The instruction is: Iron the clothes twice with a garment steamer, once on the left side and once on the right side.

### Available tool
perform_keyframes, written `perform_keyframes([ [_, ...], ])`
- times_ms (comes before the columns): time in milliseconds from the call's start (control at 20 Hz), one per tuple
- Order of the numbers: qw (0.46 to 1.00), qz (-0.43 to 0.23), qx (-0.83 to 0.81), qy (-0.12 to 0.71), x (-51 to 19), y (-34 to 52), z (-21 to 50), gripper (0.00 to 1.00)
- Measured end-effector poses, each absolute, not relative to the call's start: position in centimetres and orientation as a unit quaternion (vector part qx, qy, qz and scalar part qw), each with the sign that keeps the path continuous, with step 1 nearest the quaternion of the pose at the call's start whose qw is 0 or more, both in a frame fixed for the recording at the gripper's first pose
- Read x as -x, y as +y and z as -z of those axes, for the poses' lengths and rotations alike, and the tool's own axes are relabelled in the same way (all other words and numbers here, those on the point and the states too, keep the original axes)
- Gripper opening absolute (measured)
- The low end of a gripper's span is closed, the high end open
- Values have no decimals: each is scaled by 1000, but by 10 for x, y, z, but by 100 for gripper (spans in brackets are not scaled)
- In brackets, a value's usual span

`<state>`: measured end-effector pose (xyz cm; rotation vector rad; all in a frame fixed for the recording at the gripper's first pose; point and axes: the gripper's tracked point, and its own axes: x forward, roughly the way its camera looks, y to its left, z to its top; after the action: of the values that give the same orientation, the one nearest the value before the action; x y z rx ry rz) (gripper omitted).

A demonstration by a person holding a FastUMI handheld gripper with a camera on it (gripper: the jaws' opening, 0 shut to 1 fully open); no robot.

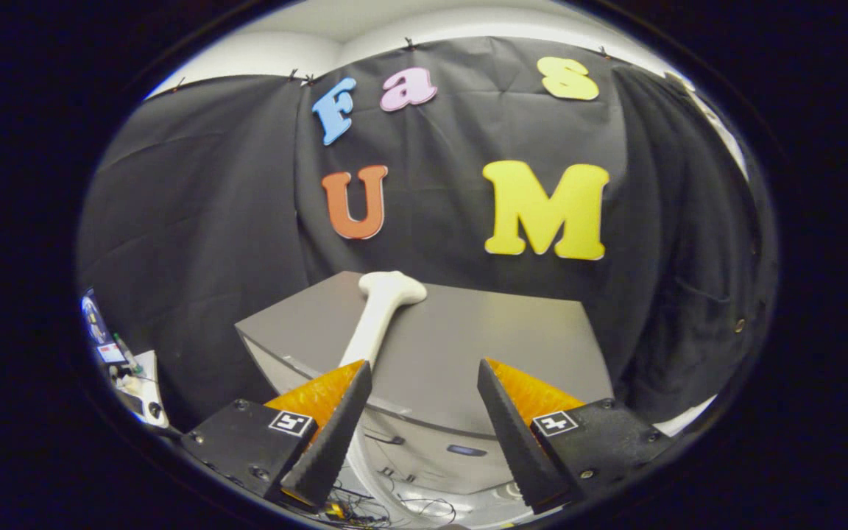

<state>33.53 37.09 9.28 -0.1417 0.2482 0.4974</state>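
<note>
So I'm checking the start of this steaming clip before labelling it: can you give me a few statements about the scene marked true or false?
1. The gripper is open with nothing between its fingers. True.
2. The white steamer lies on the grey box. True.
3. The steamer is clamped between the fingers. False: it lies ahead of them, passing behind the left finger, not gripped.
4. The steamer's wide head points toward the gripper. False: the head lies at the far end, near the black cloth wall.

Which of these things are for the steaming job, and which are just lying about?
For the job: garment steamer lying on the grey cabinet; gripper, fingers open, nothing between them.

Lying about: cables below; clutter on the side table.
</note>
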Motion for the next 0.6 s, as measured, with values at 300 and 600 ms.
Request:
perform_keyframes([
  [300,949,-254,89,163,-378,438,-64,92],
  [600,945,-245,109,189,-393,457,-44,84],
])
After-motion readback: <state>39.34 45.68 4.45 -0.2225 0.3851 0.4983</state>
